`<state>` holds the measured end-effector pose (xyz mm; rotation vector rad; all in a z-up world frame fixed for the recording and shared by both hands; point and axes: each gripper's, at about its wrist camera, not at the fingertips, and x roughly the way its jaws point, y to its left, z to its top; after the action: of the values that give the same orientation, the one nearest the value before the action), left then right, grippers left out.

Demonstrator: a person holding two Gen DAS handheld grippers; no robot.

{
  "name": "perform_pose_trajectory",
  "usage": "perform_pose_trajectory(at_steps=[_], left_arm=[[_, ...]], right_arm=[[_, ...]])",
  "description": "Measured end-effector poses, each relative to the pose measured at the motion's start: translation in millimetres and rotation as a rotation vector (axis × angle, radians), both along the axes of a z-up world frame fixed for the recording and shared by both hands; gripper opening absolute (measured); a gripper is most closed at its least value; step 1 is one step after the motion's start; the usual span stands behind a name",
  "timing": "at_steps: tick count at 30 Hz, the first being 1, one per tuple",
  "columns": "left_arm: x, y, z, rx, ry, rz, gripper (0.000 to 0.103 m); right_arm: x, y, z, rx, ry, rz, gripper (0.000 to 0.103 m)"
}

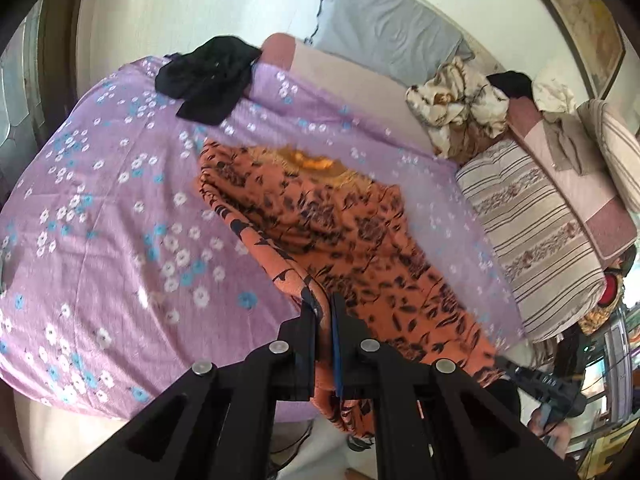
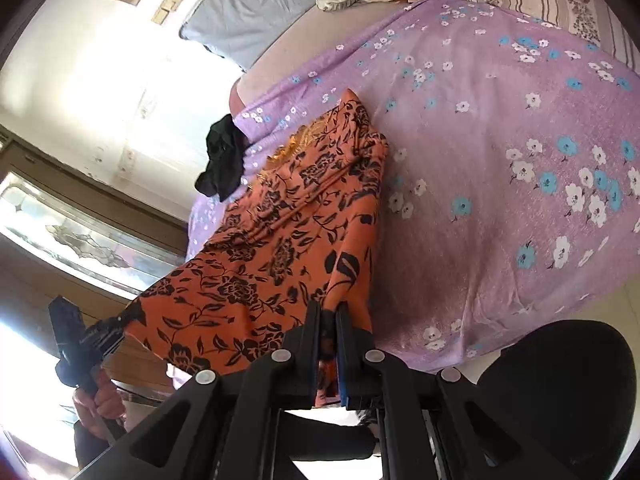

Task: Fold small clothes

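Observation:
An orange garment (image 1: 340,224) with a black flower print lies on a lilac flowered bedsheet (image 1: 100,220), its yellow-trimmed neckline at the far end. My left gripper (image 1: 325,300) is shut on one near corner of its hem, lifted off the bed. In the right wrist view my right gripper (image 2: 329,312) is shut on the other near corner of the orange garment (image 2: 280,240), which hangs taut between both. The left gripper (image 2: 116,326) shows at the lower left there, held by a hand (image 2: 100,400). The right gripper's body shows at the lower right of the left wrist view.
A black garment (image 1: 212,76) lies crumpled at the far end of the bedsheet (image 2: 520,160). A grey pillow (image 1: 384,28), a cream and brown bundle (image 1: 456,108) and a striped bolster (image 1: 536,240) line the bed's head and side. A dark rounded shape (image 2: 560,392) is near my right gripper.

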<state>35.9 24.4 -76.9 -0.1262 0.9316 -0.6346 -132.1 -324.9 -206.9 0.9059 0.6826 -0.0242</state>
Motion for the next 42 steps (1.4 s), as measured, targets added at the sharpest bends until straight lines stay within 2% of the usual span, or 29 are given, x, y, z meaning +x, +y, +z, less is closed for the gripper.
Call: perform_pose_trajectory(at_steps=[7, 11, 19, 21, 27, 31, 33, 36, 38, 39, 40, 41, 42], left_arm=[[13.2, -5.2, 5.3, -0.021, -0.007, 0.016, 0.006], [29.0, -8.2, 6.9, -0.026, -0.001, 0.023, 0.006], [31.2, -8.0, 14.3, -0.094, -0.035, 0.0, 0.006], [27.7, -2.8, 14.6, -0.104, -0.033, 0.0, 0.006], [19.3, 23.5, 24.9, -0.144, -0.053, 0.027, 0.006], [14.3, 48.9, 21.3, -0.175, -0.047, 0.079, 0.006], [9.9, 59.9, 14.8, -0.172, -0.035, 0.107, 0.006], [3.0, 71.4, -1.5, -0.135, -0.006, 0.129, 0.006], [0.5, 78.1, -12.9, -0.125, 0.021, 0.145, 0.006], [-0.4, 80.2, -17.4, -0.126, 0.033, 0.153, 0.006], [-1.5, 81.7, -21.3, -0.125, 0.039, 0.159, 0.006], [-2.6, 82.2, -23.5, -0.123, 0.041, 0.162, 0.006], [-2.8, 82.3, -24.0, -0.123, 0.041, 0.161, 0.006]], right_arm=[[-1.4, -4.4, -2.4, 0.04, 0.01, 0.002, 0.007], [4.3, -1.6, 5.2, 0.028, 0.023, 0.005, 0.007], [13.2, 26.2, 39.9, -0.066, 0.034, 0.04, 0.007], [12.9, 35.9, 45.9, -0.08, 0.032, 0.051, 0.004], [16.6, 54.8, 63.1, -0.126, 0.01, 0.085, 0.004], [25.6, 30.3, 54.9, -0.082, -0.018, 0.058, 0.004], [28.7, 8.7, 43.1, -0.031, -0.011, 0.031, 0.008], [29.1, -24.5, 20.2, 0.07, 0.011, -0.023, 0.008], [28.5, -38.4, 9.3, 0.089, 0.015, -0.051, 0.011], [29.1, -43.1, 3.2, 0.088, 0.022, -0.058, 0.022], [30.9, -46.3, -5.0, 0.093, 0.038, -0.064, 0.051], [33.5, -47.8, -13.0, 0.103, 0.062, -0.07, 0.072], [35.1, -48.4, -18.6, 0.109, 0.068, -0.08, 0.086]])
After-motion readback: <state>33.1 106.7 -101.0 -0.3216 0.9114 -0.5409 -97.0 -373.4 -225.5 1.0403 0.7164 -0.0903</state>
